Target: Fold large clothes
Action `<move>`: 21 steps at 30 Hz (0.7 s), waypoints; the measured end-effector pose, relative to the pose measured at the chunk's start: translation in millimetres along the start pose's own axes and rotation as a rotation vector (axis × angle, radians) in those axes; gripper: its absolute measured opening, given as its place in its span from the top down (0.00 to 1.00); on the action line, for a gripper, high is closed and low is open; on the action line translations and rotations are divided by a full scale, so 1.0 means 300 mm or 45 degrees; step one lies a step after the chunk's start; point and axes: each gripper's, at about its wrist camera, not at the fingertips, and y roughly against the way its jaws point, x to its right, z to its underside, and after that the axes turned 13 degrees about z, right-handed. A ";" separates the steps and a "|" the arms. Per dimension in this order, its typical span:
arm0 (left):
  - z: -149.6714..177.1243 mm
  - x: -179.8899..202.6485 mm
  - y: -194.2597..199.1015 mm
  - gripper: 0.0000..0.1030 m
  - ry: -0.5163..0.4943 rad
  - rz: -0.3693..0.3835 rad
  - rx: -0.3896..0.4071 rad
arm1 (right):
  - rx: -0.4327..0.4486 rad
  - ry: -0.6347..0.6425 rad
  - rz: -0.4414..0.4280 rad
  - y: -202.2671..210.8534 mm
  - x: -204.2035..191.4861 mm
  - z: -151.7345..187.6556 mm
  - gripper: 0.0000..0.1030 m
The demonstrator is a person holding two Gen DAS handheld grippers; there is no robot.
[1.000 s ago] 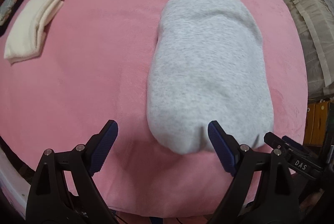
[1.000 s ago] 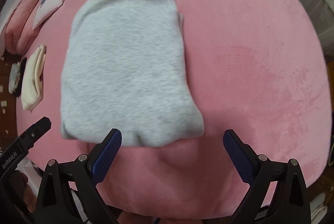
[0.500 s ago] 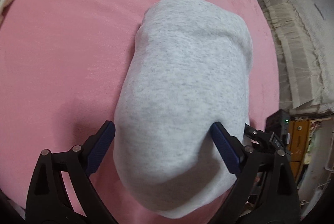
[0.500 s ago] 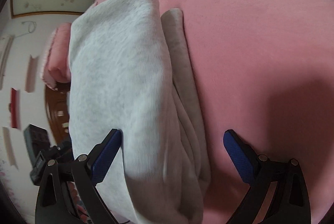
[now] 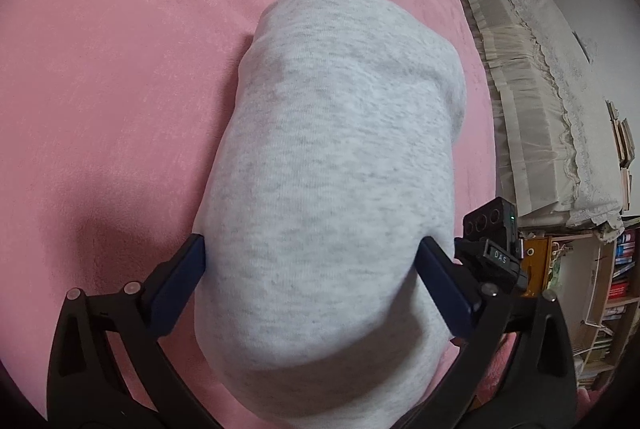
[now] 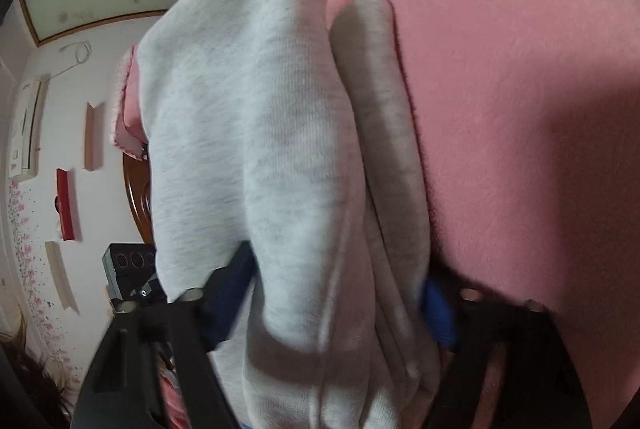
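A folded light grey garment (image 5: 332, 169) lies on the pink bed cover (image 5: 112, 77). My left gripper (image 5: 312, 269) straddles its near end, the blue pads against both sides of the bundle, jaws still wide. In the right wrist view the same garment (image 6: 260, 149) shows edge-on, with its stacked layers lying between the two fingers. My right gripper (image 6: 340, 293) has closed in on this stack, its blue pads pressing on both sides. The other gripper's body (image 6: 132, 269) shows to the left behind the cloth.
A bed with a cream frilled cover (image 5: 552, 117) stands to the right of the pink bed. A bookshelf (image 5: 612, 289) stands at the far right. A wall with small shelves (image 6: 64, 197) shows at the left of the right wrist view.
Both grippers moved forward onto the garment's near end. The right gripper tilted sideways and its jaws narrowed onto the folded layers. The left jaws came in slightly around the bundle.
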 end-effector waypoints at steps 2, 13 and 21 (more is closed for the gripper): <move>0.021 0.026 0.002 0.09 -0.021 -0.020 0.032 | 0.044 -0.002 -0.012 0.020 -0.002 0.036 0.49; 0.188 0.104 0.208 0.39 -0.020 0.124 0.290 | 0.308 0.256 0.059 0.248 -0.345 0.214 0.63; 0.246 0.241 0.360 0.89 -0.220 0.352 0.218 | 0.346 0.527 0.244 0.225 -0.599 0.362 0.63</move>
